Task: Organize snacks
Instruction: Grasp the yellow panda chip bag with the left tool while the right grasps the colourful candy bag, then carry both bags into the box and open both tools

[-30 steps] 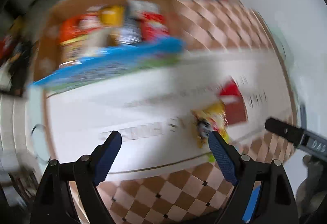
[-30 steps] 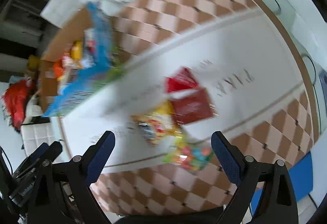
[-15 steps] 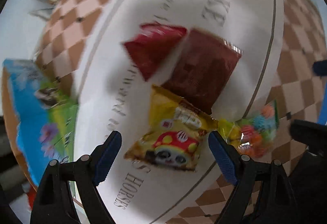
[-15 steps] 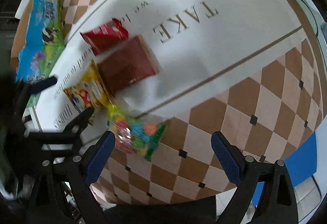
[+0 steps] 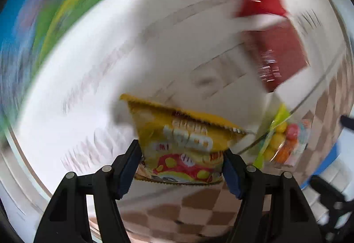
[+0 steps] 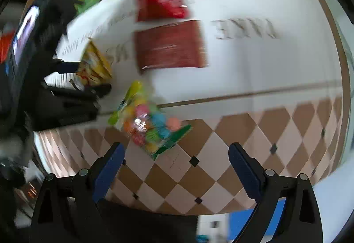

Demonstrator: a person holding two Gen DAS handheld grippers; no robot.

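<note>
Between the left gripper's [image 5: 180,166] closing fingers [image 5: 130,167] sits the yellow snack bag [image 5: 181,143] — pads at its side edges, low on the pack, though blur hides whether they press yet. It looks light, puffy and crinkly, likely slippery; pinching near a sealed edge should hold best. The right gripper [image 6: 176,171] hangs released above the candy bag [image 6: 147,125] on the surface [image 6: 254,70].
</note>
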